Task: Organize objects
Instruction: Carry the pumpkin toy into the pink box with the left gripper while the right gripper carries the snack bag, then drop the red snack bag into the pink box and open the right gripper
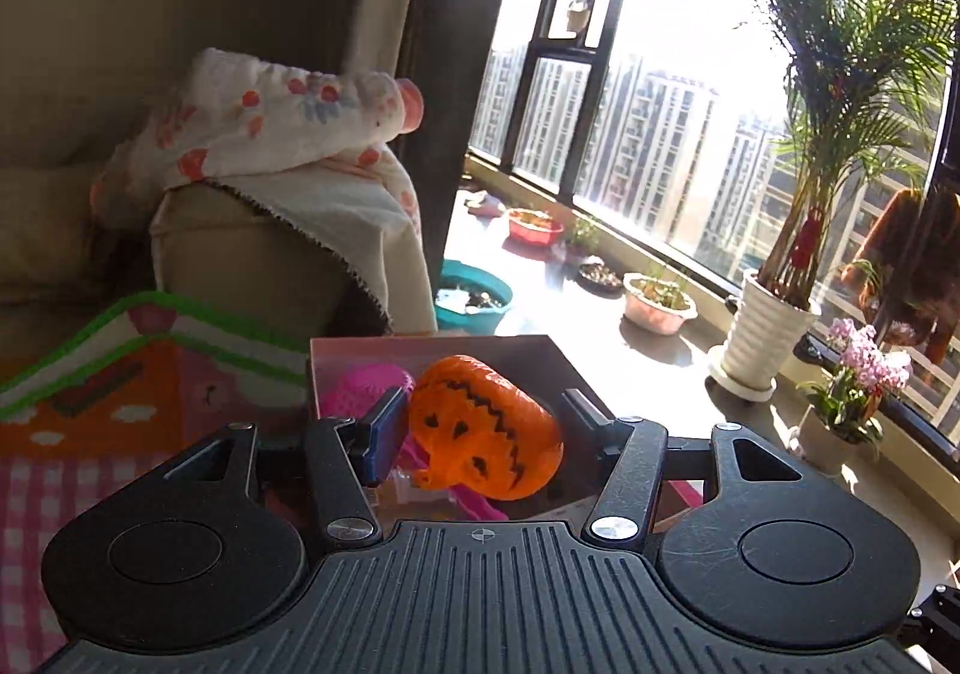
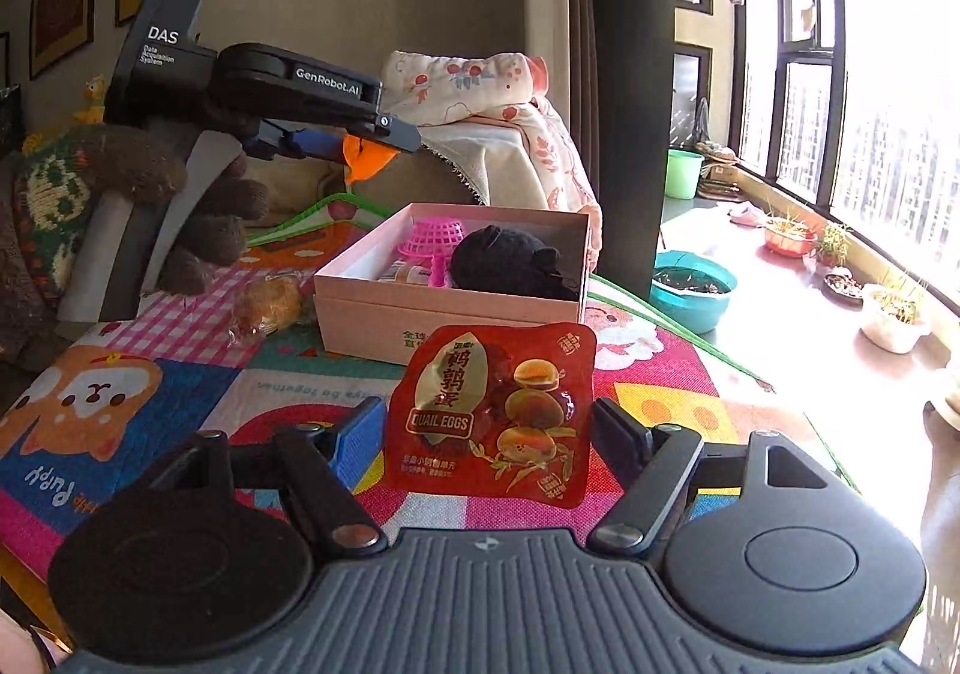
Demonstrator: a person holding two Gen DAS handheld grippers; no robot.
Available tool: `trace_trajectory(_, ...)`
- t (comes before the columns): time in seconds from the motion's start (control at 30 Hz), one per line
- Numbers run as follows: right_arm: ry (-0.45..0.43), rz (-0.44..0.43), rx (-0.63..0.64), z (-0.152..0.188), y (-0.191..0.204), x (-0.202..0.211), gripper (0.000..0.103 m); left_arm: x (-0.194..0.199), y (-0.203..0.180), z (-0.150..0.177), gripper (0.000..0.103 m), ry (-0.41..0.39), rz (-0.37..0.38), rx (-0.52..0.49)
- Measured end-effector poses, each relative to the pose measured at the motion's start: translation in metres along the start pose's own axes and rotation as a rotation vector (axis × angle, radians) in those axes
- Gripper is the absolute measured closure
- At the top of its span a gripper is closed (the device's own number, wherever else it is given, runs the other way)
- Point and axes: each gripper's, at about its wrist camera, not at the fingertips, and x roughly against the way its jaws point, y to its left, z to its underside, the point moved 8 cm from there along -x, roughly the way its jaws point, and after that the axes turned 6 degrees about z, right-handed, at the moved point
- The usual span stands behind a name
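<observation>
Above the pink box (image 2: 450, 278), at ten o'clock from it in the right view, the left claw (image 1: 480, 422) is clamped on the pumpkin (image 1: 486, 428). Nearer, at six o'clock from the box, the right claw (image 2: 489, 425) grips the upright quail-egg pouch (image 2: 489, 413). Left looks closer to dropping.

The left gripper (image 1: 480, 422) is raised, tilted downward, both pads closed on an orange pumpkin toy (image 1: 483, 428). A brown-gloved hand (image 2: 198, 218) grips its handle. The right gripper (image 2: 489, 422) clamps a quail-egg packet (image 2: 492, 410) upright.
</observation>
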Motion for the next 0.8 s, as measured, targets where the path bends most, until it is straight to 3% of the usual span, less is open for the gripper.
trace_trajectory(0.17,0.012,0.010,-0.001,0.003,-0.003,-0.006,0.028,-0.008,0.020,0.022,0.046,-0.005,-0.019,0.051)
trace_trajectory(0.33,0.038,0.001,-0.013,0.006,-0.003,-0.014,0.028,0.021,0.030,0.032,0.046,-0.025,-0.034,0.053)
trace_trajectory(0.47,0.063,-0.005,-0.017,0.000,-0.001,-0.023,0.028,0.049,0.025,0.060,0.046,0.007,-0.001,0.068)
trace_trajectory(0.57,0.042,0.001,0.002,-0.019,0.003,-0.027,0.028,0.064,0.020,0.087,0.046,0.041,0.021,0.088)
trace_trajectory(0.8,-0.031,-0.003,0.007,-0.104,0.004,-0.054,0.028,0.083,0.012,0.122,0.046,0.067,0.043,0.056)
